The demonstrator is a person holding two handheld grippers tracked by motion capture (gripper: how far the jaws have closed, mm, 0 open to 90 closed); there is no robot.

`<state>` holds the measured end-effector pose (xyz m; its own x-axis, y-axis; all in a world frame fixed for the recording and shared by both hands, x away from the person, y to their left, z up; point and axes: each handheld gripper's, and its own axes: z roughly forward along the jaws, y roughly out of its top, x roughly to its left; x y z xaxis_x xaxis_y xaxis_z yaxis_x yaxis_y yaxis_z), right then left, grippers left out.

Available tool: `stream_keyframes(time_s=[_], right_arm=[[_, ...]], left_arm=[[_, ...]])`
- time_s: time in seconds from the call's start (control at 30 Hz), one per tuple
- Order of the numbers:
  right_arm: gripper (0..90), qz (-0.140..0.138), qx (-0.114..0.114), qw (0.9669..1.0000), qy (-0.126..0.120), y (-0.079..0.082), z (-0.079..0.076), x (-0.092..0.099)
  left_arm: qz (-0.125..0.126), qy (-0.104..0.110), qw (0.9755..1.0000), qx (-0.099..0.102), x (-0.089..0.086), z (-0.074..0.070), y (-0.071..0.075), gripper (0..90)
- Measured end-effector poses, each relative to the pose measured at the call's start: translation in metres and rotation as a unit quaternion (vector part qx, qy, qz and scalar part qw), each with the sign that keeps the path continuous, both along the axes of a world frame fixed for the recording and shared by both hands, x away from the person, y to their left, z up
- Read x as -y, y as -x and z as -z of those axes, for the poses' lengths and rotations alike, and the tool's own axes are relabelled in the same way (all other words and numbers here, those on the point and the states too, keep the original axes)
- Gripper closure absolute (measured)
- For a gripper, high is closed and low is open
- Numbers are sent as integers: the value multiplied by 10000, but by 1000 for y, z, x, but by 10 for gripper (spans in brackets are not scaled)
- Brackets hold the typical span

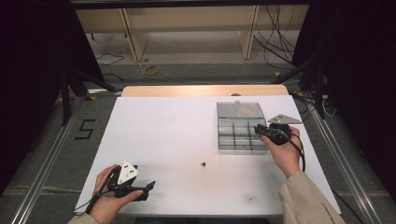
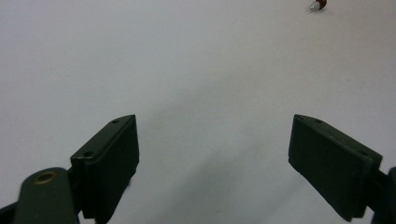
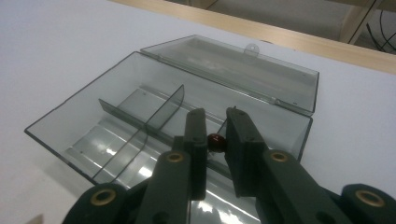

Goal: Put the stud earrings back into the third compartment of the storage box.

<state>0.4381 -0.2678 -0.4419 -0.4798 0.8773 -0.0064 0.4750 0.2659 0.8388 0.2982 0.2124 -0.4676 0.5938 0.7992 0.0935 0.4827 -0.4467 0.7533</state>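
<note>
From the high view, a clear divided organiser box (image 1: pixel 239 127) sits open on the white table (image 1: pixel 177 135), lid laid back. The right gripper (image 1: pixel 267 132) hangs over its near right compartments, probably to drop a part in. The left gripper (image 1: pixel 140 189) rests at the near left edge. A small dark part (image 1: pixel 203 164) lies loose mid-table.

In the left gripper view, the jaws stand wide apart over bare table, idle; a small reddish part (image 2: pixel 319 5) lies far ahead.

In the right gripper view, the jaws pinch a small red bead-like piece (image 3: pixel 215 140) above the box's compartments.
</note>
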Motion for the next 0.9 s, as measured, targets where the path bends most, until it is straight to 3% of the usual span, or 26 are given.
stream_keyframes(time_s=[0.9], right_arm=[[790, 199, -16, 9998, 89, -28, 10, 1]], left_arm=[[-17, -12, 10000, -24, -1, 1, -1, 158]])
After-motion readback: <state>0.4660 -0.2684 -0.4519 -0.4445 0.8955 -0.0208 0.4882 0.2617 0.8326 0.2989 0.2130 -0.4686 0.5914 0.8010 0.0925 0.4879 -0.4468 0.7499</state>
